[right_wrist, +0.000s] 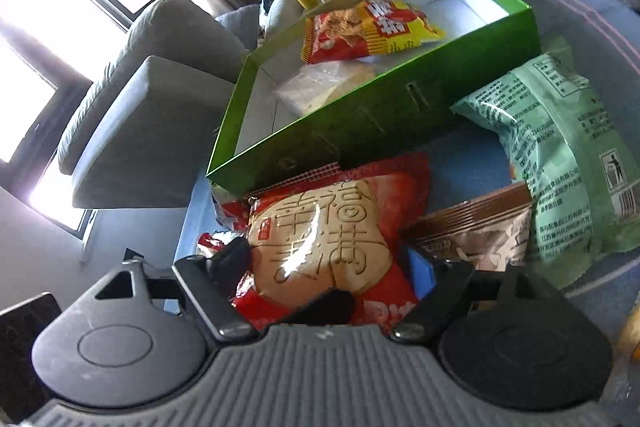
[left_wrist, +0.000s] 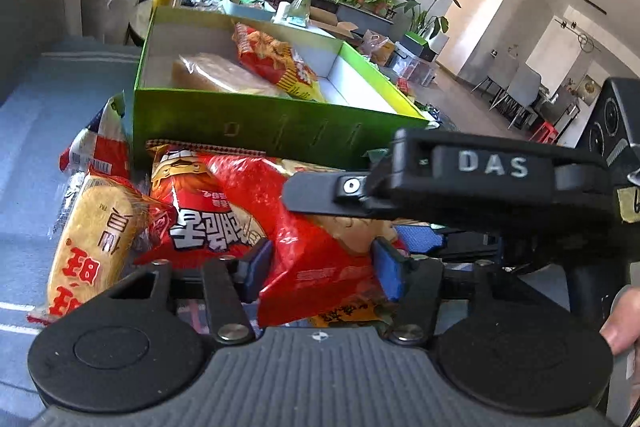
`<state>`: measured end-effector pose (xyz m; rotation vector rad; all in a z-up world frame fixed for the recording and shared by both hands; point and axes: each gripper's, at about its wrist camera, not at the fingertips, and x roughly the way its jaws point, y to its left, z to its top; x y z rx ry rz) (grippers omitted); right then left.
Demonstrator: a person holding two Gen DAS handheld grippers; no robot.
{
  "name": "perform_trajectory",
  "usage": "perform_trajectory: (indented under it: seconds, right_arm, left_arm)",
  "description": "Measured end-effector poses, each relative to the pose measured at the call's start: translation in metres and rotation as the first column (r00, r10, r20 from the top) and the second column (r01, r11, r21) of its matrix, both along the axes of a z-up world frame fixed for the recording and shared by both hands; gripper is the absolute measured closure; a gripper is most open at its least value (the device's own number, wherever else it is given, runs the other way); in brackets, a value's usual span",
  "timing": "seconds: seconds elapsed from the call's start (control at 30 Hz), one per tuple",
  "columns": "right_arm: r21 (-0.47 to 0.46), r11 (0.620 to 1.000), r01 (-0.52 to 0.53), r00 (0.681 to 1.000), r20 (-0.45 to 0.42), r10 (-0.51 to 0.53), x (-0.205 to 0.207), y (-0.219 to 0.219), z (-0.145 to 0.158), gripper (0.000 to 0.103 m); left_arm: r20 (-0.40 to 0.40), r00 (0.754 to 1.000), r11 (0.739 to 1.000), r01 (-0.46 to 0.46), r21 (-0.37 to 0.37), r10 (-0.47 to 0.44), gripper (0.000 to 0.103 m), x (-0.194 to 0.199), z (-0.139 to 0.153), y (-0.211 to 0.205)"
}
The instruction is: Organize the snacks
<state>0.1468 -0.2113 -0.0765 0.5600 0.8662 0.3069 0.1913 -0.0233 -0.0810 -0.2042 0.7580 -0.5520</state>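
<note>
So both grippers straddle the same red snack bag: left gripper and right gripper each have fingers spread around it. Just ahead sits the green box, chips bag inside.

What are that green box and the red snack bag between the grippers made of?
The green box looks like glossy coated cardboard: thin straight walls, white inside. The red snack bag looks like shiny plastic film: it crinkles and glares.

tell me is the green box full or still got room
Still has room. The green box holds only a red and yellow snack bag and a clear-wrapped bread pack; its white floor shows bare at both ends.
</note>
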Motion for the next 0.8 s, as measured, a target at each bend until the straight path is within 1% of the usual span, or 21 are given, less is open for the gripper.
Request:
perform_trajectory:
  seconds: [0.1,0.17,0.33,0.5,0.57,0.67,0.8]
  right_arm:
    - [-0.009,1.0,0.001,1.0,0.012,-0.001,-0.01,0.001,0.005,0.025]
    - [-0.013,1.0,-0.006,1.0,0.024,0.006,-0.017,0.002,0.009,0.026]
    - [0.01,1.0,-0.003,0.999,0.049,0.002,-0.033,0.004,0.019,0.028]
    - [0.01,1.0,-0.002,0.997,0.08,0.001,-0.044,0.006,0.027,0.03]
    - [0.015,1.0,-0.006,0.996,0.09,0.005,-0.046,0.006,0.03,0.03]
    - [0.05,0.999,-0.004,0.995,0.097,-0.001,-0.048,0.005,0.038,0.031]
    - [0.047,0.999,-0.007,0.99,0.139,0.0,-0.049,0.006,0.05,0.031]
  left_arm:
    - [0.054,0.999,0.999,0.002,0.037,-0.004,0.056,-0.014,0.008,-0.002]
    - [0.092,0.996,0.999,-0.005,0.048,0.0,0.058,-0.024,0.015,-0.003]
    - [0.156,0.988,0.999,-0.003,0.038,-0.003,0.059,-0.039,0.028,0.003]
    - [0.196,0.981,1.0,-0.006,0.03,0.0,0.059,-0.044,0.035,0.006]
    - [0.217,0.976,1.0,-0.008,0.021,0.003,0.059,-0.049,0.04,0.006]
    - [0.252,0.968,1.0,-0.011,0.016,0.007,0.059,-0.053,0.05,0.007]
    - [0.292,0.956,1.0,-0.005,0.013,0.001,0.059,-0.054,0.062,0.006]
